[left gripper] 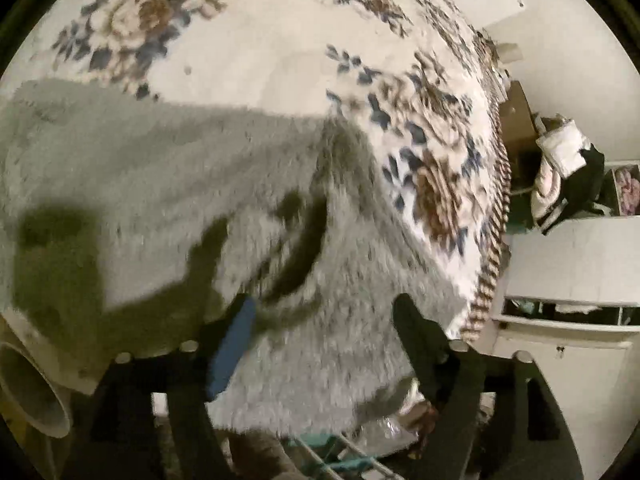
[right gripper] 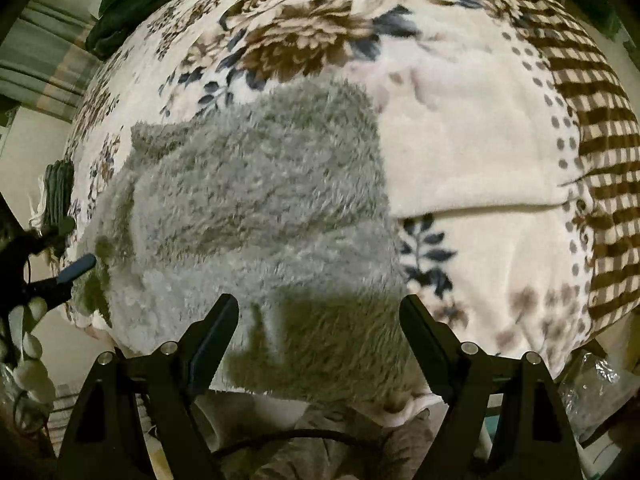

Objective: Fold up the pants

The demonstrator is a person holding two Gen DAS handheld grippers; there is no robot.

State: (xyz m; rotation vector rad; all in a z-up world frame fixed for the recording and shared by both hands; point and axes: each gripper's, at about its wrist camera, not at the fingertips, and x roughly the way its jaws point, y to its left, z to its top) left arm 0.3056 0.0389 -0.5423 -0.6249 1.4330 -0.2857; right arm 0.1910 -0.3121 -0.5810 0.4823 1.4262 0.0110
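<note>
The grey fluffy pants [left gripper: 180, 180] lie spread on a floral blanket [left gripper: 280, 60], with a dark crease running across them near my left gripper. My left gripper [left gripper: 324, 312] hovers over the pants' near part, open, nothing pinched between its blue-padded fingers. In the right wrist view the pants [right gripper: 260, 200] show as a doubled grey patch, a darker layer over a paler one. My right gripper [right gripper: 320, 304] stands open above their near edge, holding nothing. A blue pad [right gripper: 78, 266] of my left gripper shows at the pants' left edge.
The blanket [right gripper: 460, 140] has a brown checked border [right gripper: 592, 120] on the right. A white shelf unit [left gripper: 568, 260] and piled clothes [left gripper: 568, 168] stand past the bed's edge. Dark green cloth [right gripper: 132, 4] lies at the far left. A pale tube [left gripper: 28, 392] sits low left.
</note>
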